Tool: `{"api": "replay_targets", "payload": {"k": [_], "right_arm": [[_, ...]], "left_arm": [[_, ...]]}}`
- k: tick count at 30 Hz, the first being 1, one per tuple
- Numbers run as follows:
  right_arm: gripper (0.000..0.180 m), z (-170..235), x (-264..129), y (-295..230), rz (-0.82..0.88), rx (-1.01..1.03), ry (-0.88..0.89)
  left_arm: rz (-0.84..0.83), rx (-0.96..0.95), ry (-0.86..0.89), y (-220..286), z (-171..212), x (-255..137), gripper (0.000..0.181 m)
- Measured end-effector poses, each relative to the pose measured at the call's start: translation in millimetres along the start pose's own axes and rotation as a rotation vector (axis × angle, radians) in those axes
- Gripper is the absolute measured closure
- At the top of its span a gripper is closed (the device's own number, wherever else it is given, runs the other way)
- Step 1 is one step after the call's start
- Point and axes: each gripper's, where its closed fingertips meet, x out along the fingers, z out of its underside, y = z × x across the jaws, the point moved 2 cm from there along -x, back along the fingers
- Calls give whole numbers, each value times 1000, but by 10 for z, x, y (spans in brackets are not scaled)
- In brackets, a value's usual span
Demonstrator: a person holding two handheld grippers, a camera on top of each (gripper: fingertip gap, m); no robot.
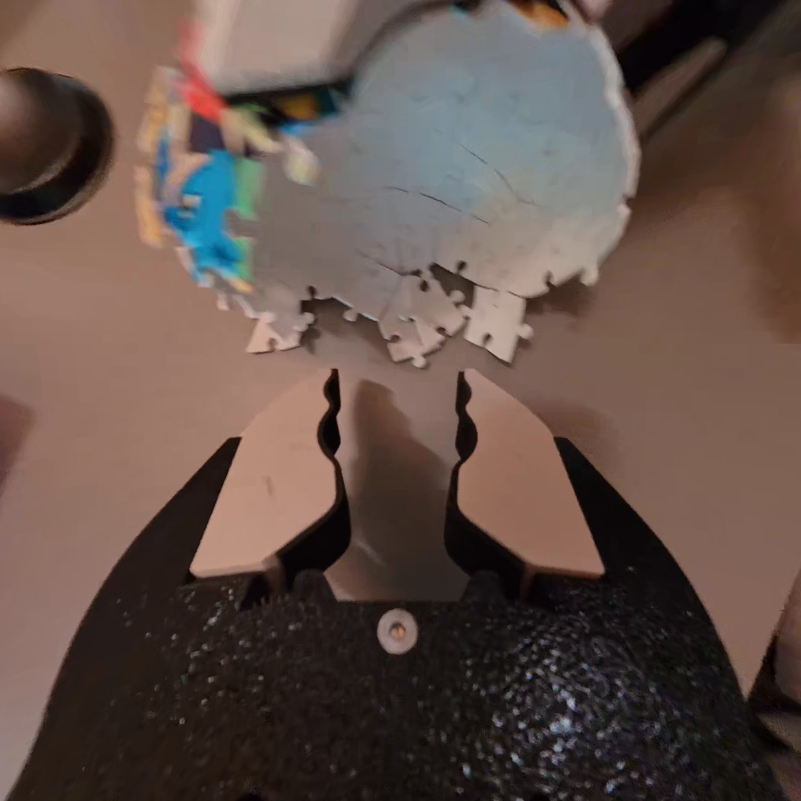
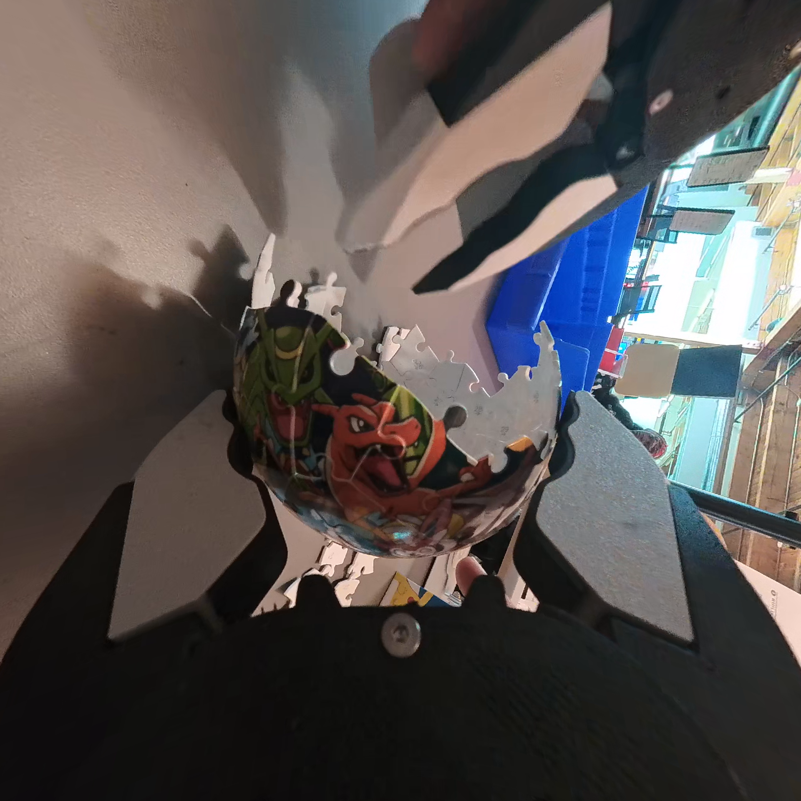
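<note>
Left wrist view, left to right: a dark round thing (image 1: 47, 145), blurred, sits at the left edge on the tan table (image 1: 108, 390); you can't tell what it is. Next comes the puzzle ball shell (image 1: 433, 173), a partly built curved jigsaw, its grey inner side facing the camera and a strip of coloured print along its left rim. Loose-edged pieces jut from its lower rim. Your left gripper (image 1: 396, 377) sits just below that ragged rim, jaws parted by a narrow gap, nothing between them, tips close to the dangling pieces but apart from them. A pale box (image 1: 277, 39) lies behind the shell, blurred.

Right wrist view, left to right: grey wall or tabletop (image 2: 108, 173) with the shell's shadow on it. Your right gripper (image 2: 396, 407) is opened wide and clamped on the puzzle ball shell (image 2: 346, 433), one finger on each side, printed outer face with cartoon creatures towards the camera, grey inside showing at the upper right. Loose puzzle pieces (image 2: 342, 568) and a fingertip (image 2: 468, 574) show below the shell. Your left gripper (image 2: 398, 268) hangs above the shell's open rim, slightly parted, empty. A blue bin (image 2: 563, 312) stands behind, then shelving (image 2: 758, 390) at far right.
</note>
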Motion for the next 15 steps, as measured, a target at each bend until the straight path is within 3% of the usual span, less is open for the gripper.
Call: {"api": "replay_targets", "payload": {"k": [3,7,15], "right_arm": [[45,-2,0,0,1,-2,-1],[45,-1,0,0,2,-2,1],[45,-2,1,2,2,-3,2]], "left_arm": [[44,116,-57,129,53,85,147],[-44,244,-52,95,-21,180,156],[36,96,-2,148,-112,205,162]]}}
